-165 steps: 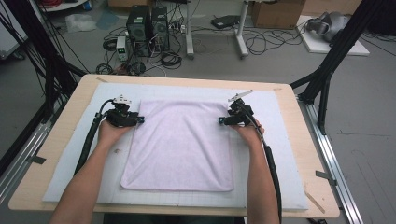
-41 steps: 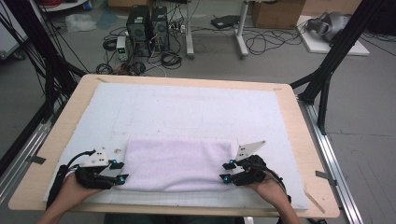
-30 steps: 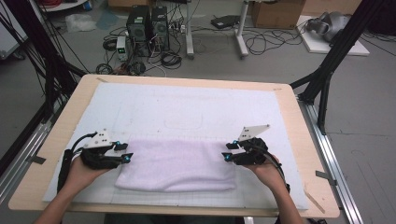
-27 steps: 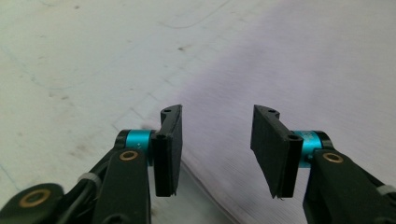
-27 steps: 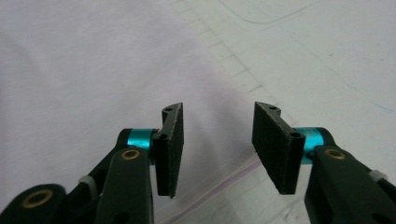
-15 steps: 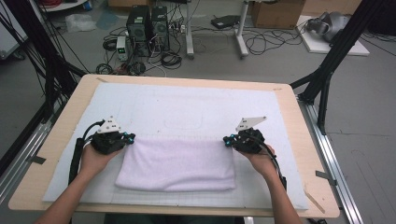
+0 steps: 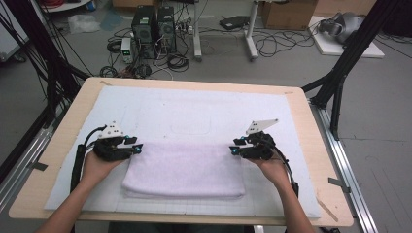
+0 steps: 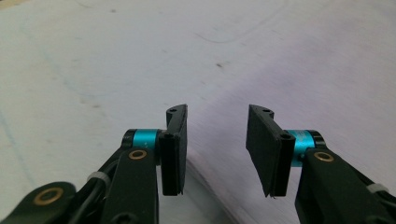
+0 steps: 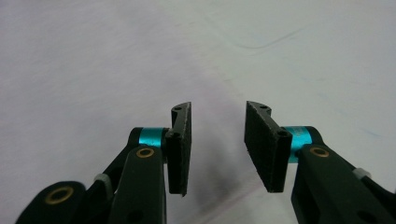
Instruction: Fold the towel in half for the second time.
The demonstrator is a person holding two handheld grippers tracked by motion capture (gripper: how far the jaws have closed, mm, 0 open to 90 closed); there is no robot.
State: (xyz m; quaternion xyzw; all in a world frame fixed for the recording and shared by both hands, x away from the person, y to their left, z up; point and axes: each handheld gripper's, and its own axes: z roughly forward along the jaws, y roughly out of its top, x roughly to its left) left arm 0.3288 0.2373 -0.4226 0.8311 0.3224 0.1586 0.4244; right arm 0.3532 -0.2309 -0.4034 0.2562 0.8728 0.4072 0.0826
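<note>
The left gripper and right gripper sit with jaws parted and empty at the far corners of the folded towel. The towel lies on the white mat (near the table's front edge).

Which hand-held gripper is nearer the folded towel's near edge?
Neither clearly: the left hand-held gripper sits at the far left corner of the folded towel, the right hand-held gripper at its far right corner, both open and about equally far from the near edge.
</note>
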